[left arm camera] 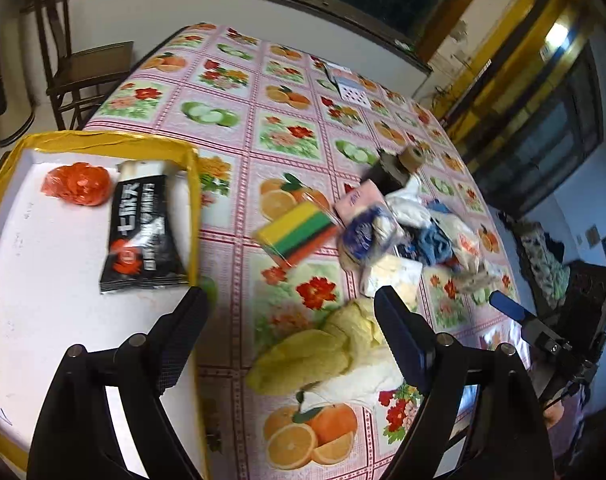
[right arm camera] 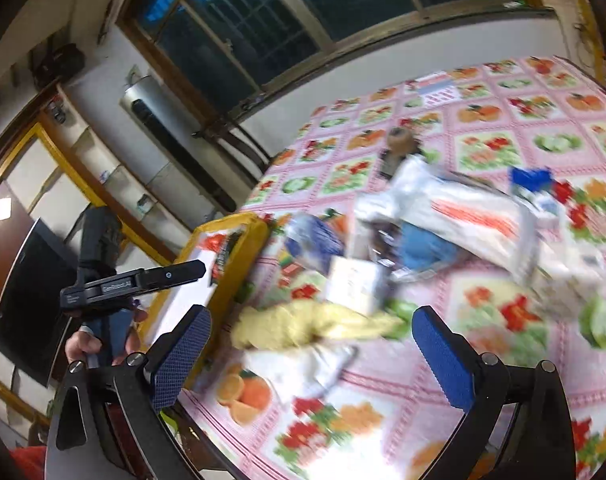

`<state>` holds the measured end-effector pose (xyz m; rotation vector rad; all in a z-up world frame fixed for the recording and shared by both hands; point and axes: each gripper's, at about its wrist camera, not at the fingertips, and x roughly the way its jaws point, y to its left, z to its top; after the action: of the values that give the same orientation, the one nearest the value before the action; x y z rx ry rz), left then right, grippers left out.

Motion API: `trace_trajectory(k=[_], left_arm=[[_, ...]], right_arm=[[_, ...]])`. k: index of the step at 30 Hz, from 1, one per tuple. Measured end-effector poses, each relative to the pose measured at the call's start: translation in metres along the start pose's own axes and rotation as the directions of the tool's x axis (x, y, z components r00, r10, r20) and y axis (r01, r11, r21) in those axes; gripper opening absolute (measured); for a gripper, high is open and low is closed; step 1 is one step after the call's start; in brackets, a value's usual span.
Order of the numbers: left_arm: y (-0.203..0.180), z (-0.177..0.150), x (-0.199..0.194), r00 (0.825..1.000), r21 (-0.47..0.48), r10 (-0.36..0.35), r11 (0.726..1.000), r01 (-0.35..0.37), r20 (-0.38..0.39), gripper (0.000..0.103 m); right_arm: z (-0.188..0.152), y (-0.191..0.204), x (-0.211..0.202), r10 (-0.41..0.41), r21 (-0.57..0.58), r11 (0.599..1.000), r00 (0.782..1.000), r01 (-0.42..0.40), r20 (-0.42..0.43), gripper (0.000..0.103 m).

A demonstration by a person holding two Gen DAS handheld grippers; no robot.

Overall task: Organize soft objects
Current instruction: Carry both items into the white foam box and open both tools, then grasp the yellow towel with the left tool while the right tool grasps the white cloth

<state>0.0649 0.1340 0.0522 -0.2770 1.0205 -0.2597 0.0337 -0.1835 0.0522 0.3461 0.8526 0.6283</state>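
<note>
Both tongs hang above the tabletop, which wears a pink cloth printed with oranges, flowers and cut limes, and both stand wide apart with nothing between their pads. The left tongs, black-fingered, hover over the edge where a shallow tray with a yellow taped rim sits on the left side of the tabletop. Inside the tray lie an orange crumpled bag and, just beside it, a black packet with white and red print, its lower corner near the tray's right rim. Under the left tongs' right finger rests a yellow cloth, bunched up on the pink covering, partly over something white. Beyond it sits a striped sponge pack in yellow, green and red, and next to that a loose heap of soft things: a pink tissue pack, a blue-printed bag, white plastic and blue fabric, all pressed together. The right tongs, with blue pads, point at the same yellow cloth from the other side, hovering over it without touching. In the right view a hand grips the handle of the left tool beside the tray. That view is blurred, so the heap's finer details cannot be made out there.
</note>
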Motion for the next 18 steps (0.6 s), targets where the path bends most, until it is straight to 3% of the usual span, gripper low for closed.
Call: trace_trajectory(k=[6,18], left_arm=[[-0.048,-0.010,0.046,0.987,0.170,0.066,0.985,-0.041,-0.147,0.085],[-0.067,-0.019,0.085,0.966,0.236,0.117,0.970,-0.062,-0.230,0.085]], right_arm=[[-0.023,-0.021,-0.012,0.016,0.045,0.999,1.000,-0.015,-0.019,0.102],[-0.035,0.000,0.013,0.032,0.007,0.999,0.995,-0.031,-0.095,0.102]])
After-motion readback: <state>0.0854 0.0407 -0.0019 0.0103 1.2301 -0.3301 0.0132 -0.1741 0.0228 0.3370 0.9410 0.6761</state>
